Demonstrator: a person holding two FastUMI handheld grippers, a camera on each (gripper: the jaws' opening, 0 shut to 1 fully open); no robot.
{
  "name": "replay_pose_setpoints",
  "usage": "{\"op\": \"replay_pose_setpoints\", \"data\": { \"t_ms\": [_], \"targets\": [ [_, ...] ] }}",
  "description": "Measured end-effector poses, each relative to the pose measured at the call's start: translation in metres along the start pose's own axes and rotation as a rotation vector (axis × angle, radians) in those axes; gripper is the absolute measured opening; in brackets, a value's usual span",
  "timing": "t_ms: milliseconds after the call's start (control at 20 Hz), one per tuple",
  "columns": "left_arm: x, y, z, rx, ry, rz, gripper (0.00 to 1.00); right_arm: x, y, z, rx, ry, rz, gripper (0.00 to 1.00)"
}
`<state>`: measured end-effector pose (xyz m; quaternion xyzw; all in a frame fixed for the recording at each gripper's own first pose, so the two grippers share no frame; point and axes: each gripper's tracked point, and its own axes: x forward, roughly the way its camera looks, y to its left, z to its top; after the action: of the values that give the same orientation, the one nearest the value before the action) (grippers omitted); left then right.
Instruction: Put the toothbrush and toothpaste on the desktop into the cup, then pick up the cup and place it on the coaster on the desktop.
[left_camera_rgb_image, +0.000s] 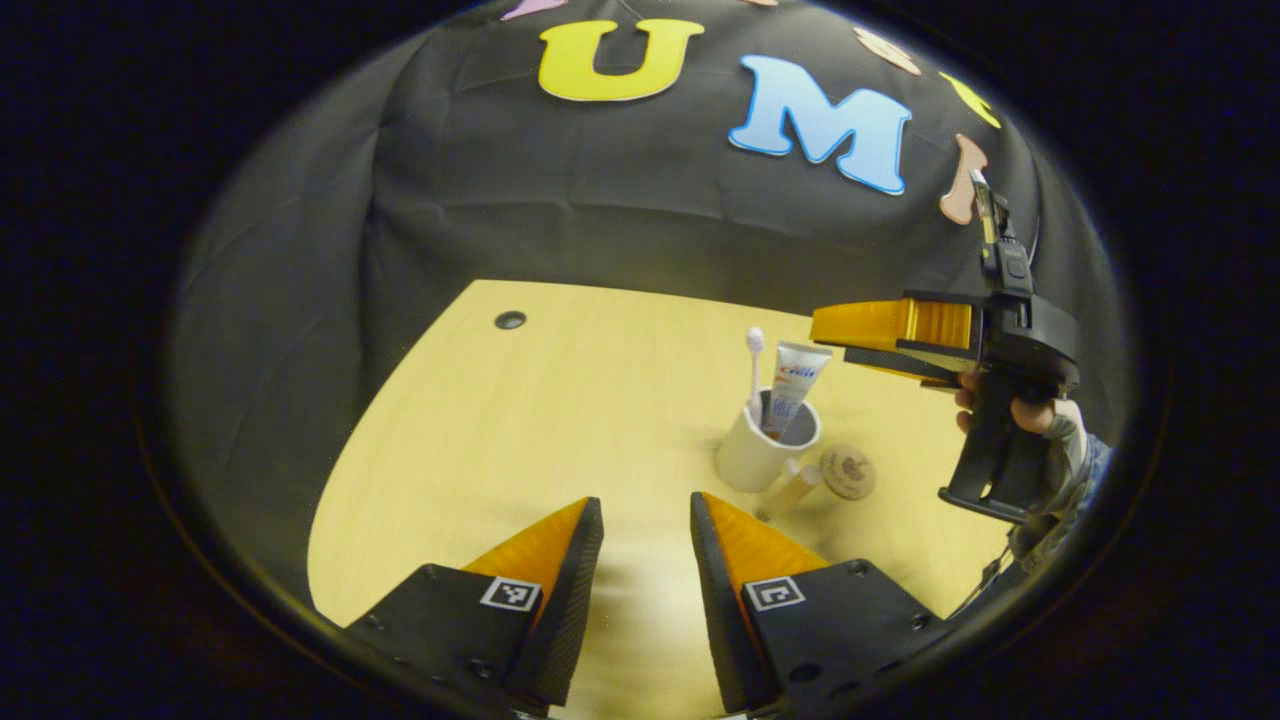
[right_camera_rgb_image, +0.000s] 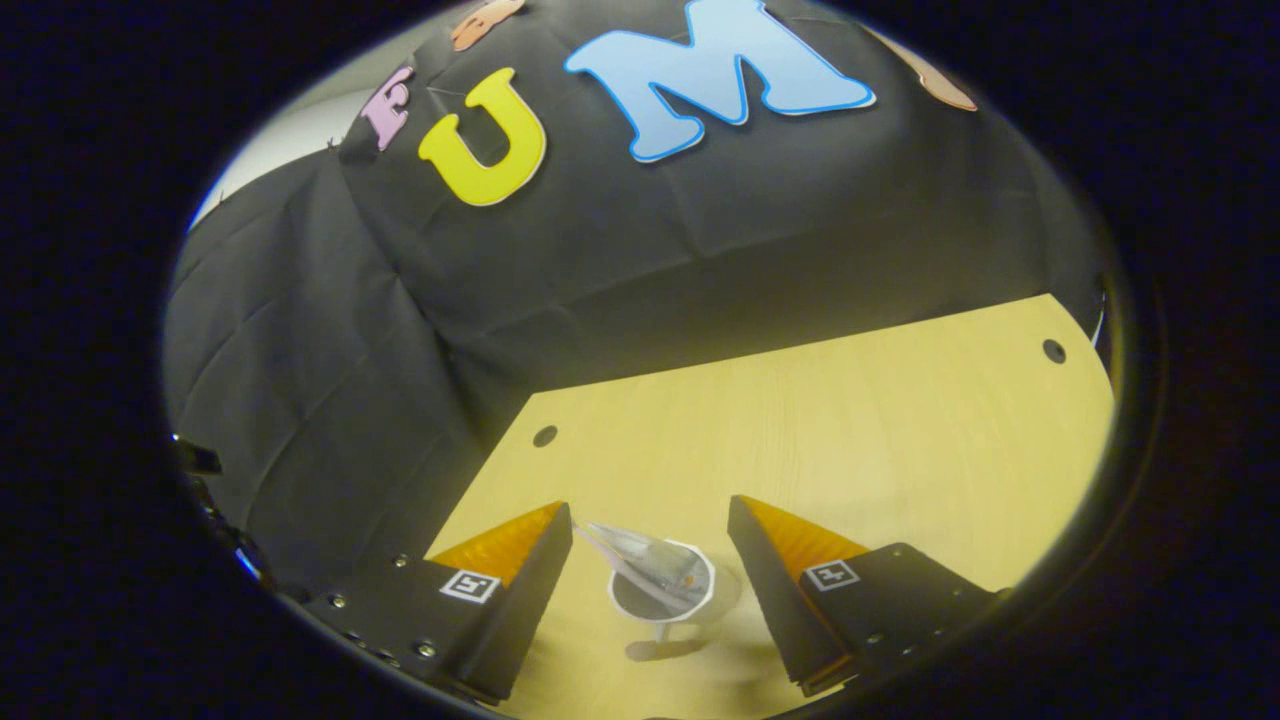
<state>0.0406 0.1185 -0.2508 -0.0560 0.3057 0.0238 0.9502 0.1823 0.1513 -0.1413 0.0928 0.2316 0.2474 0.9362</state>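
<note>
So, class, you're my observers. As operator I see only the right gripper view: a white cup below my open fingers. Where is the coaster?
Observer: The round wooden coaster lies close beside the white cup, on the desktop.
Operator: Anything between them?
Observer: A small amber tube lies by the cup's base, next to the coaster.
Operator: Is my gripper touching the cup?
Observer: No. The right hand-held gripper hovers above it, tips near the top of the white toothpaste tube.

Cloth-walled booth (right_camera_rgb_image: 330, 330), wooden desktop (left_camera_rgb_image: 560, 420).
</note>
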Motion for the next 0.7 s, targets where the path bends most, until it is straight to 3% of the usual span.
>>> {"op": "replay_pose_setpoints", "data": {
  "t_ms": [250, 700],
  "targets": [
    [0.03, -0.066, 0.009, 0.06, 0.067, -0.109, 0.59, -0.033, -0.039, 0.001, -0.016, -0.015, -0.059, 0.94],
    [0.092, -0.112, -0.021, 0.111, 0.332, -0.128, 0.58, -0.093, -0.129, -0.031, 0.048, -0.008, -0.197, 0.94]
  ]
}}
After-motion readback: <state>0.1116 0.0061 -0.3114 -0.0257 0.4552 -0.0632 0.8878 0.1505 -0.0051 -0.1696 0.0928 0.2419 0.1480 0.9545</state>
